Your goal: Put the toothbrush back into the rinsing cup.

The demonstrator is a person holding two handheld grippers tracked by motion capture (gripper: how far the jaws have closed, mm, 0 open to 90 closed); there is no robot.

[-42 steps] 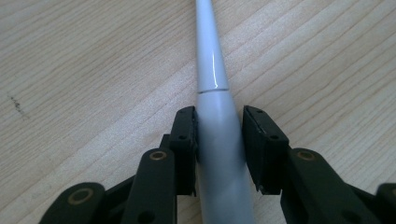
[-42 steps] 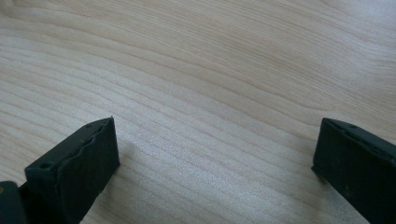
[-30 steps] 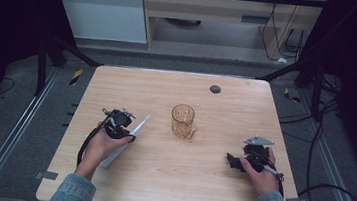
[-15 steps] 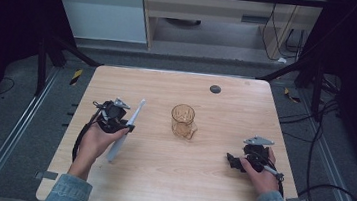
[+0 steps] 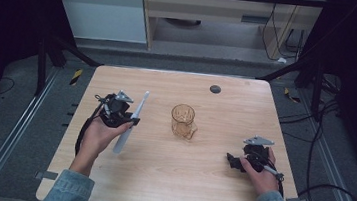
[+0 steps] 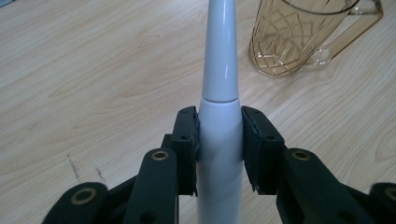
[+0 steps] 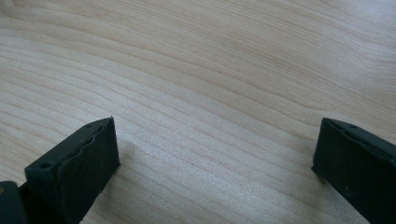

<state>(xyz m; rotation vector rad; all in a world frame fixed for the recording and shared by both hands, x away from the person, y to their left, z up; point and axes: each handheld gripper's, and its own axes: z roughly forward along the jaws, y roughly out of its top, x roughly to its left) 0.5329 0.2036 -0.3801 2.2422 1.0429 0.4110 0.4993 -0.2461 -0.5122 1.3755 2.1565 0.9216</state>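
Note:
My left gripper [image 5: 125, 121] is shut on a white electric toothbrush [image 5: 131, 122], held above the left part of the wooden table [image 5: 208, 184]. In the left gripper view both pads press on the toothbrush [image 6: 219, 121] at its thick handle, and its slim neck points toward the amber glass mug [image 6: 299, 35]. That mug [image 5: 183, 121] stands upright near the table's middle, to the right of the toothbrush tip. My right gripper [image 5: 233, 162] rests low on the table at the right, open; nothing but wood grain lies between its black fingers [image 7: 74, 168].
A small dark round disc [image 5: 215, 89] lies near the table's far edge. Metal frame legs and cables surround the table on the floor. Bare wood stretches between the mug and the front edge.
My left hand has lifted the toothbrush off the table and carried it up and slightly away from the front edge. The right hand and the mug have stayed put.

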